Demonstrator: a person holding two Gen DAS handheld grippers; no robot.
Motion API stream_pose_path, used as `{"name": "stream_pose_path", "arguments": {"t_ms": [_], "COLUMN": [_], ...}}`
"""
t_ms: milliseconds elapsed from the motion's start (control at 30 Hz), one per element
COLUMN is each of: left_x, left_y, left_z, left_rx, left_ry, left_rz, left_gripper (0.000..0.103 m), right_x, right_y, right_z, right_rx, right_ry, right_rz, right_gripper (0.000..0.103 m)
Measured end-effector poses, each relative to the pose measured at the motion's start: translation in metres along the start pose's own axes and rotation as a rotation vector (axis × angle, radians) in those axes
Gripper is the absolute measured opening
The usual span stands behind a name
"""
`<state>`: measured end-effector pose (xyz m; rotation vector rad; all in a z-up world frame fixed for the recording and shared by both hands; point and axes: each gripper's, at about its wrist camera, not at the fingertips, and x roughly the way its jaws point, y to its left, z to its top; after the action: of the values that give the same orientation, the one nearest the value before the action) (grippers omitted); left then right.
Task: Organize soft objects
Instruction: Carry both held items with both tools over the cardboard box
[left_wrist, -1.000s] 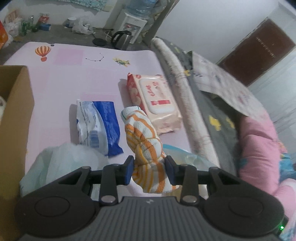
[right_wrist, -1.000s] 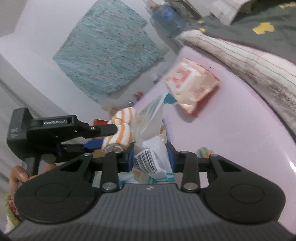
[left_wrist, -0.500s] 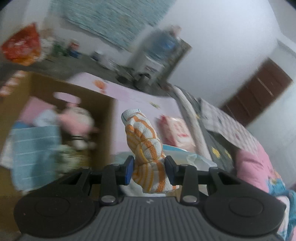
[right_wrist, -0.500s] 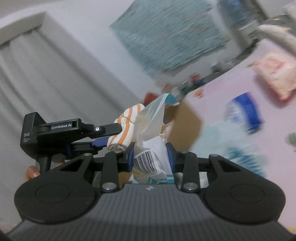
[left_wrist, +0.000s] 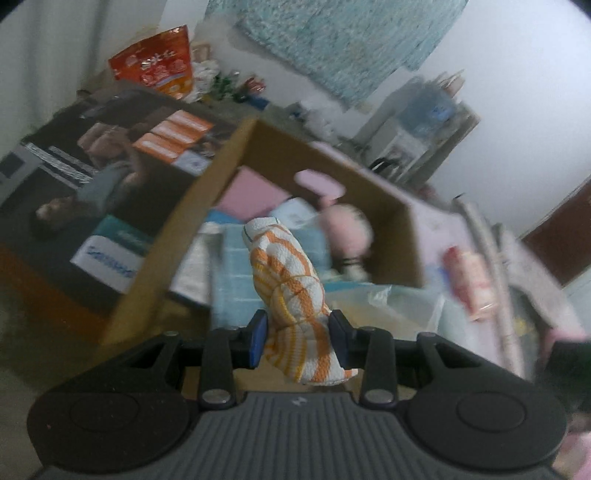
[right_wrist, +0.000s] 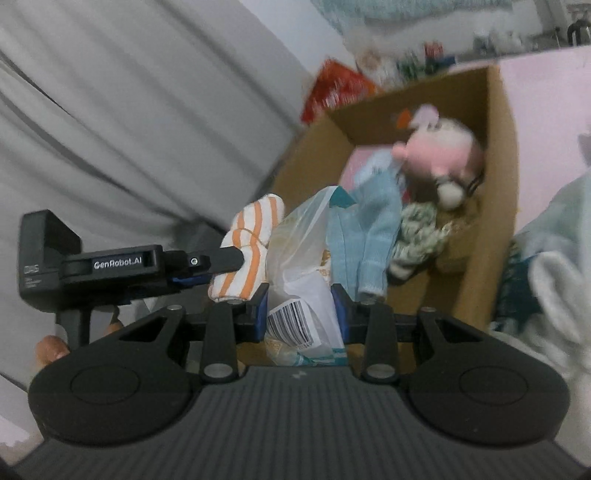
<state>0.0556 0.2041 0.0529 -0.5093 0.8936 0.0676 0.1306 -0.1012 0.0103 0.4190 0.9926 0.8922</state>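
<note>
**Both tools loaded up, hanging by the box**

So the left tool (left_wrist: 297, 341) is clamped on an orange-and-white striped cloth (left_wrist: 291, 295), rolled up into a lumpy bundle that sticks out forward past the blue pads. From the right wrist view the same cloth (right_wrist: 247, 251) shows pinched at the tip of that left tool (right_wrist: 225, 260), held up in the air just left of the right tool's load.

The right tool (right_wrist: 301, 319) is squeezed shut around a clear plastic bag (right_wrist: 299, 266) with a barcode label on it and a teal strip at its top. The bag stands upright between the pads, and cloth and bag sit right beside each other, maybe touching, hard to say with the blur.

Behind both is an open cardboard box (right_wrist: 498, 184). Inside it: a pink plush toy (right_wrist: 439, 151) up against the far wall, a light blue knit piece (right_wrist: 373, 236) draped in the middle, and something green-and-white and knitted (right_wrist: 417, 236) lower down. In the left wrist view the box (left_wrist: 192, 229) is straight ahead of the cloth, with the plush (left_wrist: 347, 229) and a blue towel (left_wrist: 236, 269) inside.

A red snack bag (left_wrist: 155, 66) sits beyond the box. A pack of wet wipes (left_wrist: 469, 273) lies on the pink bed sheet (right_wrist: 546, 96) to the right.
</note>
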Motion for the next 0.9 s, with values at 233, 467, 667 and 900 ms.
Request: {"name": "stream_pose_path", "arguments": {"t_ms": [233, 467, 667, 900], "left_x": [0.017, 0.035, 0.05, 0.057], "left_y": [0.012, 0.009, 0.007, 0.003], "left_z": [0.003, -0.005, -0.011, -0.015], "left_rx": [0.176, 0.348, 0.416, 0.459], "left_ry": [0.086, 0.186, 0.244, 0.265], "left_rz": [0.153, 0.223, 0.266, 0.29], "left_gripper": [0.038, 0.038, 0.038, 0.04], "right_x": [0.065, 0.11, 0.133, 0.136], "right_y": [0.006, -0.005, -0.01, -0.015], "right_z": [0.02, 0.019, 0.01, 0.004], "right_rx": [0.085, 0.196, 0.252, 0.262], "right_ry": [0.161, 0.23, 0.264, 0.266], "right_rz": [-0.047, -0.088, -0.103, -0.138], "right_gripper": [0.033, 0.034, 0.037, 0.056]}}
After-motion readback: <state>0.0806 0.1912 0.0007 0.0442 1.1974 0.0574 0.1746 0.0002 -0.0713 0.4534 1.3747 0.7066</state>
